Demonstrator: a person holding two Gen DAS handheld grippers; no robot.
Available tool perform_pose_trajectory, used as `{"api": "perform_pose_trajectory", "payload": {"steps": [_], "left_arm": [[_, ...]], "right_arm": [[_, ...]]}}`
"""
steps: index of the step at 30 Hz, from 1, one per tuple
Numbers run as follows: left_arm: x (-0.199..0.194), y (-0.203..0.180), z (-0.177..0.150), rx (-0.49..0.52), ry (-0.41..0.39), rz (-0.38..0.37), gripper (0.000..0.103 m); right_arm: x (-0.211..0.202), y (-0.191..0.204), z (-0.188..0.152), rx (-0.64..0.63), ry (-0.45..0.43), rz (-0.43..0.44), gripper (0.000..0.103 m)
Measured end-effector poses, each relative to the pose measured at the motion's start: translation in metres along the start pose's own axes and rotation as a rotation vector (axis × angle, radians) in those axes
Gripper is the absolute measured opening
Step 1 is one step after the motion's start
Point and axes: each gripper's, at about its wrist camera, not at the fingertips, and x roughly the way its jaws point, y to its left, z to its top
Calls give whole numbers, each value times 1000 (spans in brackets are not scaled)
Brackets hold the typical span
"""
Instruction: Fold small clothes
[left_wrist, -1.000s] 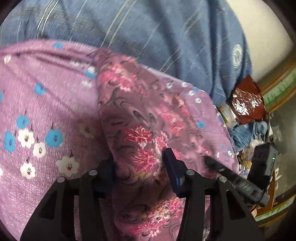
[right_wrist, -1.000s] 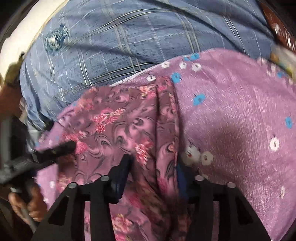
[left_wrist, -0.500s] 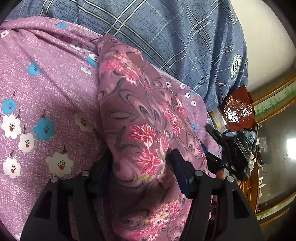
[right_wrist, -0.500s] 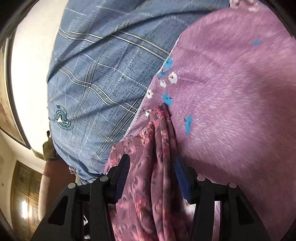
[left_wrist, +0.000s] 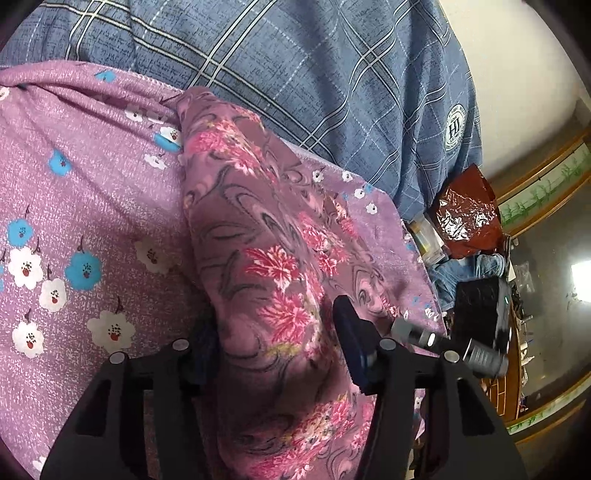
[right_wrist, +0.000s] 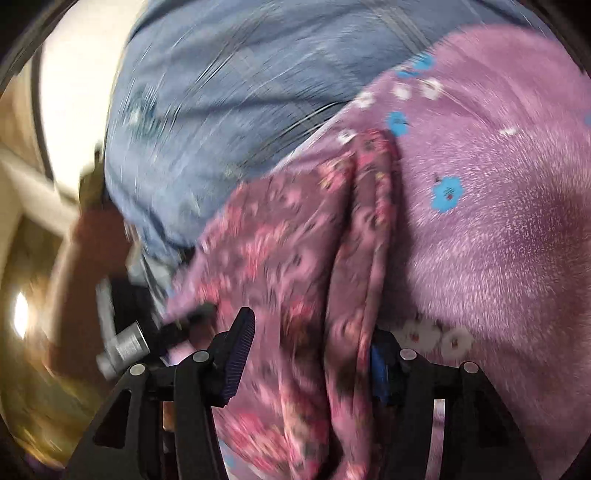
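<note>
A small mauve garment with pink flowers (left_wrist: 266, 258) lies bunched on a purple sheet with blue and white flowers (left_wrist: 74, 206). My left gripper (left_wrist: 273, 339) straddles a thick fold of it, jaws wide, cloth between the pads. In the right wrist view, which is blurred, the same garment (right_wrist: 306, 258) runs between the pads of my right gripper (right_wrist: 310, 354), also held wide around the fold. The right gripper shows in the left wrist view (left_wrist: 476, 332) at the garment's right edge.
The person's blue plaid shirt (left_wrist: 295, 74) fills the far side in both views. A dark red foil bag (left_wrist: 465, 214), a blue cloth and clutter sit on a wooden surface to the right in the left wrist view.
Both grippers stay on the garment's fold. The right wrist view has swung back down and is blurred with motion; the right gripper has come nearer in the left view.
</note>
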Motion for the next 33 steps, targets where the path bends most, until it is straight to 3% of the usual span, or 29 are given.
{"api": "perform_pose_trajectory", "payload": {"steps": [4, 9, 11, 13, 15, 17, 21, 23, 25, 27, 30, 31, 33], "left_arm": [[8, 2, -1, -19, 2, 34, 59], [10, 8, 1, -44, 8, 33, 59], [10, 10, 1, -49, 9, 27, 59], [10, 9, 1, -48, 8, 28, 59], [10, 8, 0, -39, 7, 40, 59], [11, 6, 1, -37, 7, 44, 59], [12, 8, 2, -59, 11, 35, 59], [12, 7, 1, -49, 10, 36, 59], [11, 6, 1, -38, 10, 45, 59], [11, 6, 1, -36, 9, 47, 59], [10, 5, 1, -34, 2, 46, 56], [10, 4, 1, -30, -2, 50, 52], [6, 3, 2, -19, -16, 62, 41]], "right_arm": [[0, 25, -13, -129, -3, -108, 57], [-14, 80, -29, -361, -106, -186, 58], [-7, 84, -35, -446, -112, -231, 62], [8, 69, -33, -393, -61, -287, 62], [12, 55, -30, -310, -53, -250, 62], [3, 60, -32, -323, -91, -224, 60], [-24, 87, -42, -425, -229, -73, 62], [-8, 84, -43, -439, -196, -141, 62], [18, 71, -38, -383, -102, -238, 62], [19, 67, -37, -357, -103, -201, 62], [16, 65, -33, -343, -112, -162, 50], [21, 59, -31, -319, -96, -180, 33], [27, 46, -26, -260, -80, -200, 24]]}}
